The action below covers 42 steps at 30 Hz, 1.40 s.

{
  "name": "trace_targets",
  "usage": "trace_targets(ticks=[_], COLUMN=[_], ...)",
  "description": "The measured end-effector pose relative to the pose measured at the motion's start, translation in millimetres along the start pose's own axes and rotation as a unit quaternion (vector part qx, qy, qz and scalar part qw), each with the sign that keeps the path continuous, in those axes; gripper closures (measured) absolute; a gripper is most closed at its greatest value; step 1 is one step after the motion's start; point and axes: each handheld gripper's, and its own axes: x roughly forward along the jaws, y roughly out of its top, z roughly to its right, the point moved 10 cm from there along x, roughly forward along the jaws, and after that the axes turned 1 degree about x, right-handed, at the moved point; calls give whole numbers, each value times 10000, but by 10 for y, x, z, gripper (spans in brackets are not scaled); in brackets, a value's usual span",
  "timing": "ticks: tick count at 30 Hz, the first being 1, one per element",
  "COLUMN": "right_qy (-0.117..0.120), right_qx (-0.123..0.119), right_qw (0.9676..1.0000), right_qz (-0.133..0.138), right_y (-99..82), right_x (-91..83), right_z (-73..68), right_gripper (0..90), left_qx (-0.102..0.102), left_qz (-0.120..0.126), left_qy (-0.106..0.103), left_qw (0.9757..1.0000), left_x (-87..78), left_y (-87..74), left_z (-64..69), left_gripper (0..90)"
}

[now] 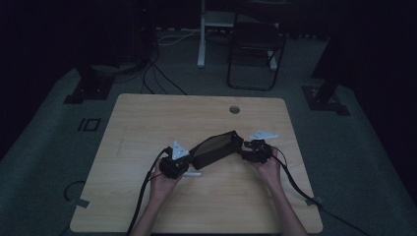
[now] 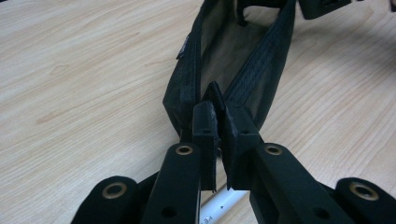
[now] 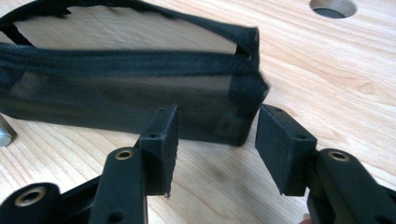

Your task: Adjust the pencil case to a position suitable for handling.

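Left gripper [image 2: 218,123] clamped tight on the near end tab of the black mesh pouch [image 1: 216,149], lying unzipped mid-table [image 1: 147,118]. Right gripper [image 3: 215,144] parted a bit, hovering just off the pouch's other end, holding nothing. White pen [image 2: 219,204] underneath.

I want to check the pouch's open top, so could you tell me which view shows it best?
The left gripper view: it looks straight into the open mesh pouch. The right gripper view shows its side and end; the high view shows it small and dark.
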Motion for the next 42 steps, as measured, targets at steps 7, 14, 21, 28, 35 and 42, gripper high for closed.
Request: trace_targets(ticks=[7,14,21,28,35,42], right_qy=[63,90,73,21,-15,-59], right_qx=[-49,-101,-132,-229,-337,-279], right_qw=[10000,9999,9998,9994,9987,9984], right_qz=[-31,-95,-136,-252,-377,-482], right_y=[27,-13,-117,-310,-527,-638], right_x=[51,31,-55,-173,-237,-227], right_z=[-32,-41,-35,11,76,138], right_gripper=[493,482,434,402,385,374], left_qx=[71,90,140,271,275,295], left_qz=[5,-5,45,-55,-81,-209], left_qy=[-41,57,141,148,70,22], left_qw=[10000,9999,9998,9995,9996,9993], left_x=[-12,-51,-146,-211,-245,-226], left_y=[-18,-60,-98,-182,-242,-324], left_z=[83,83,-5,-146,-280,-380], left_gripper=[839,810,592,486,467,450])
